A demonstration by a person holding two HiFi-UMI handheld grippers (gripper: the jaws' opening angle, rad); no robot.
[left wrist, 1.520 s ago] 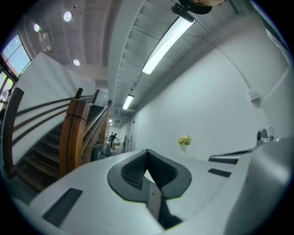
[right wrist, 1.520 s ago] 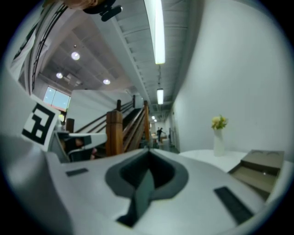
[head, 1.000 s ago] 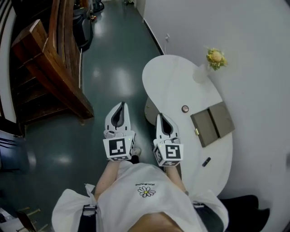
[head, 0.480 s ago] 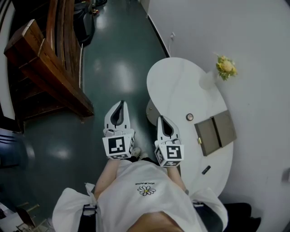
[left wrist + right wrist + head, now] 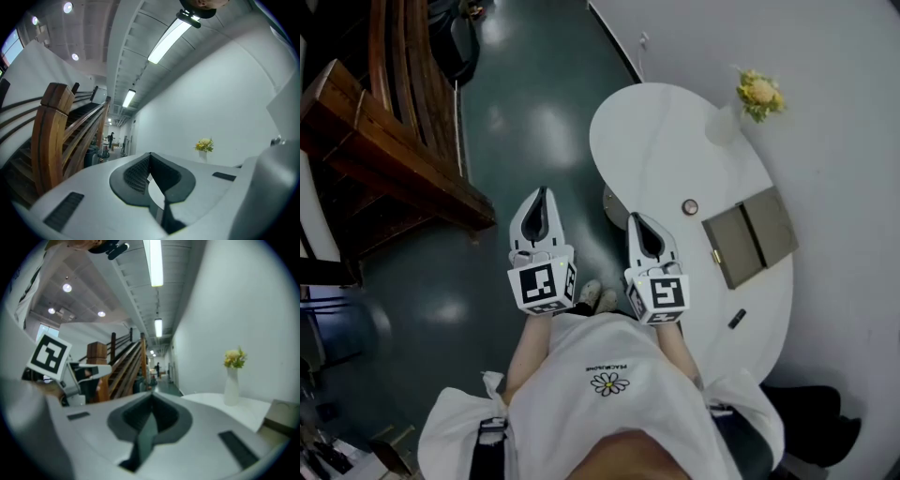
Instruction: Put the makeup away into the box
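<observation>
An open olive-brown box (image 5: pixel 750 236) lies on the white oval table (image 5: pixel 656 141), and its edge also shows far right in the right gripper view (image 5: pixel 283 416). A small round compact (image 5: pixel 690 207) sits just left of the box. A short black makeup stick (image 5: pixel 737 319) lies nearer me. My left gripper (image 5: pixel 542 191) (image 5: pixel 150 153) is shut and empty, out over the floor left of the table. My right gripper (image 5: pixel 634 217) (image 5: pixel 151 393) is shut and empty at the table's left edge, short of the compact.
A white vase (image 5: pixel 722 127) (image 5: pixel 231 386) with yellow flowers (image 5: pixel 759 94) (image 5: pixel 204 145) stands at the table's far end by the white wall. A wooden staircase (image 5: pixel 394 141) rises at the left beyond the dark green floor (image 5: pixel 534 122).
Both grippers have drifted a little forward beside the table, still shut and empty. The head view has shifted, so the table and box sit slightly higher in it.
</observation>
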